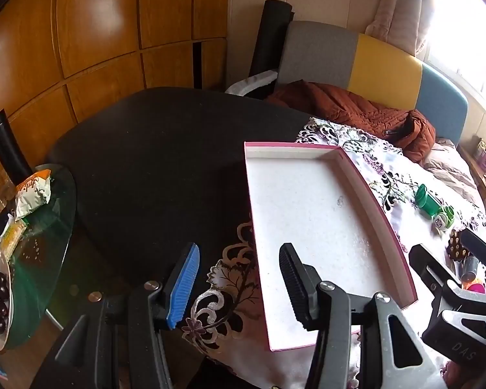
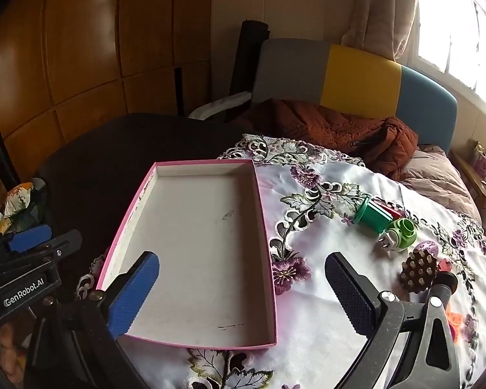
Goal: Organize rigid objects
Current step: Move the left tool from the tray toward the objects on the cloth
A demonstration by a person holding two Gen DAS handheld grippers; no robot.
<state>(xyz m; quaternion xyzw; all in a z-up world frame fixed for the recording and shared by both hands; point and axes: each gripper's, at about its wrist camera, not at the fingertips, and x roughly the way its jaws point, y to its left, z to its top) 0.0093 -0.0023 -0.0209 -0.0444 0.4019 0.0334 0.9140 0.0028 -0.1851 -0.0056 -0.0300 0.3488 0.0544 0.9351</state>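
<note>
one shallow pink-rimmed box [image 2: 197,246] lies flat on the embroidered tablecloth [image 2: 324,317], open side up, nothing in it, just a few dark scuffs on its white floor. its long axis runs from the near edge of the cloth toward the far edge, short end facing the cameras. its left long side sits about on the cloth's left edge, w/ the dark table [image 2: 120,149] showing beyond.

left gripper [image 1: 239,287]: jaws apart, nothing between them. it hovers at the box's near left corner, black finger over the box floor, blue finger out over the cloth edge. right gripper [image 2: 243,295]: jaws wide apart, nothing held; blue finger over the box's near left part, black finger over bare cloth right of the box, so the box's right wall lies between them in the right wrist view. no pad touches the box as far as i can tell.

toward the cloth's right edge, well apart from the box: 1 dark green tub [image 2: 371,215] on its side, axis slanting, open mouth pointing away to the far right; 1 light green plug-like thing [image 2: 401,233] just beside it, prongs toward the box; 1 pine cone [image 2: 418,272] nearer, tip up-right. a few small pink/orange bits at the right edge, too hidden to count.
</note>
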